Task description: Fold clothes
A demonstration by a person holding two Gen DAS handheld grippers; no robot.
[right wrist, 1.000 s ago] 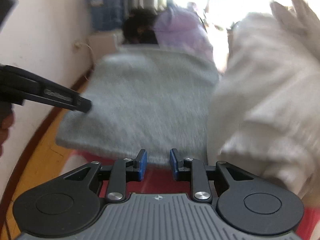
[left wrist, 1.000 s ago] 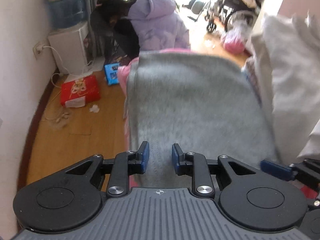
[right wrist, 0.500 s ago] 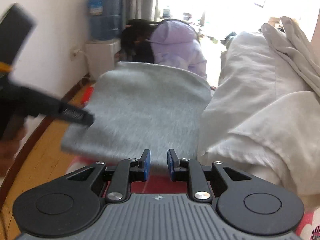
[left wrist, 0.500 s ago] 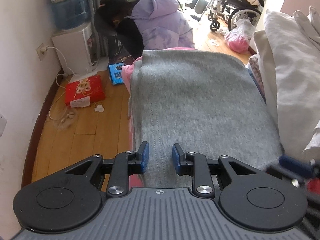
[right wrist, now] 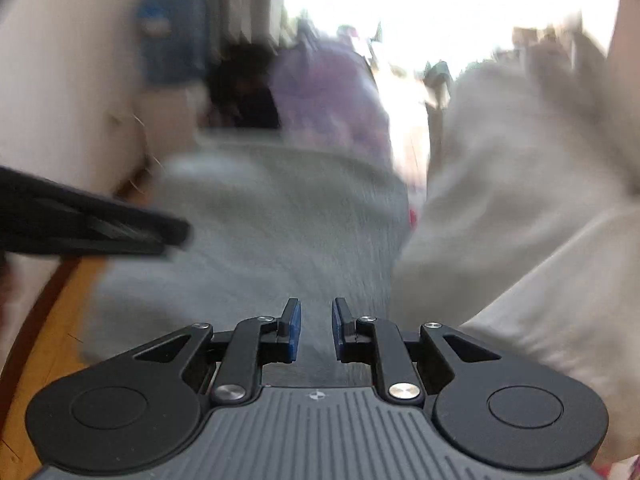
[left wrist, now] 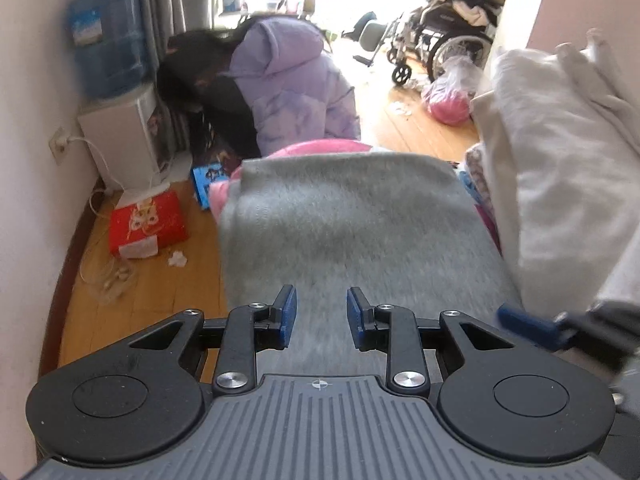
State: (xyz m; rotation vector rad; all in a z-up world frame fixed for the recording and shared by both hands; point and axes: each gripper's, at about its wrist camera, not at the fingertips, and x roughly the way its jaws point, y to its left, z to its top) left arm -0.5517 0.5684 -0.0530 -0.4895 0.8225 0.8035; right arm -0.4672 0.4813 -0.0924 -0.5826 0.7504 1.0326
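Observation:
A folded grey knit garment lies flat on the pink bed and stretches away from both grippers; it also shows, blurred, in the right wrist view. My left gripper is open with nothing between its blue pads, just over the garment's near edge. My right gripper is open and empty over the near edge too. The right gripper's blue fingertip shows at the right of the left wrist view. The left gripper's black arm crosses the left of the right wrist view.
A heap of white clothes rises right of the grey garment, also in the right wrist view. A person in a lilac jacket crouches beyond the bed. A water dispenser, red box and wheelchair stand on the wooden floor.
Both grippers have moved forward over the grey garment's near edge. The right gripper's jaws have opened a little wider. The right wrist view has become blurred from motion.

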